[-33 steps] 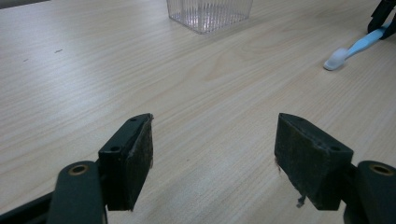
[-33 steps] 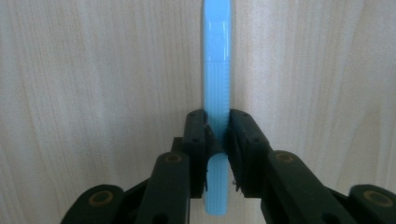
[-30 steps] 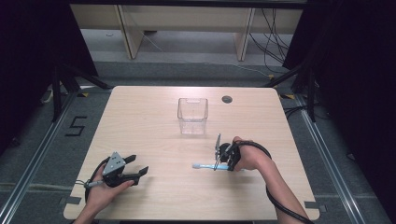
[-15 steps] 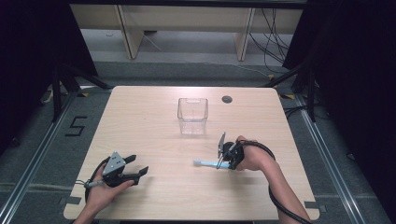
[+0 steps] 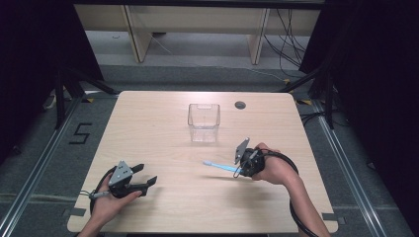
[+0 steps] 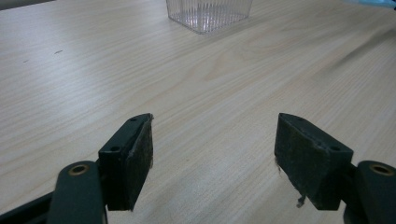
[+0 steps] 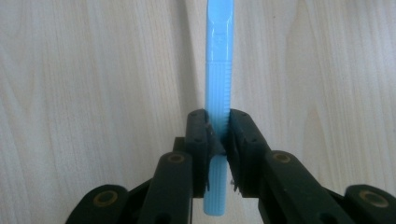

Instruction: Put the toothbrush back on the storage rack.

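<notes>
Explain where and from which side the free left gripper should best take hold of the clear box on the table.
Grip one thin upright wall of the clear box at its open rim, coming down from above with the left gripper. The top is open and the walls stand straight, so one jaw probably fits inside and one outside.

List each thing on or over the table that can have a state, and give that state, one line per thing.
Left claw: open, nothing between its jaws, low over the table.
Right claw: shut on the blue stick.
Blue stick: held near one end, lying roughly level, lifted just above the table.
Clear box: upright, open at the top, looks empty.
Table: bare wood, with a small round hole near its far edge.
</notes>
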Demonstrator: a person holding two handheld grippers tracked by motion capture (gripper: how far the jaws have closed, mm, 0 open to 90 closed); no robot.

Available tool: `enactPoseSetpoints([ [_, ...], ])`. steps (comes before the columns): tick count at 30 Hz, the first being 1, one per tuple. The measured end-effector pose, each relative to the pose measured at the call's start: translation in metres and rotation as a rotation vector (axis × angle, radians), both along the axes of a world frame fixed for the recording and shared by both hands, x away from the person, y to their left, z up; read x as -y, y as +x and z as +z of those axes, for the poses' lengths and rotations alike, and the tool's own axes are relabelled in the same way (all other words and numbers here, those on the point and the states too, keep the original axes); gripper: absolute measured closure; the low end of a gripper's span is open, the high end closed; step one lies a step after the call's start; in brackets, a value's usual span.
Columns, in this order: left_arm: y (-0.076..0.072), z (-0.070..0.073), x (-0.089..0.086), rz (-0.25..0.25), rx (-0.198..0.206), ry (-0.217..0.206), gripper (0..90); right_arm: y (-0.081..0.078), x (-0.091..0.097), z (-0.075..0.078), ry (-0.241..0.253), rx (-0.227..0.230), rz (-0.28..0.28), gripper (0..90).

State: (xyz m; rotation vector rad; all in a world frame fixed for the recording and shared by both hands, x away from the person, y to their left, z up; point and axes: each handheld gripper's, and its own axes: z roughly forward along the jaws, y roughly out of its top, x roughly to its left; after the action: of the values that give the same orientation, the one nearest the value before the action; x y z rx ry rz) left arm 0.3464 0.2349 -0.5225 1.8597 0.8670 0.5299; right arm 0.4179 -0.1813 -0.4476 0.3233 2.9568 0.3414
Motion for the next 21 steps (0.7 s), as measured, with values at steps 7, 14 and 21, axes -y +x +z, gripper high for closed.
enactPoseSetpoints([
  [7,-0.001,0.000,0.000,0.000,0.002,-0.002,27.9,-0.003,0.005,-0.004,0.053,0.011,0.007,79.1],
  [14,-0.001,0.000,0.000,-0.001,0.006,0.002,27.8,-0.003,0.012,-0.004,0.124,0.043,0.016,79.2],
  [21,-0.001,0.000,0.000,0.000,0.004,0.000,27.7,-0.007,0.015,-0.003,0.180,0.077,-0.010,79.1],
])
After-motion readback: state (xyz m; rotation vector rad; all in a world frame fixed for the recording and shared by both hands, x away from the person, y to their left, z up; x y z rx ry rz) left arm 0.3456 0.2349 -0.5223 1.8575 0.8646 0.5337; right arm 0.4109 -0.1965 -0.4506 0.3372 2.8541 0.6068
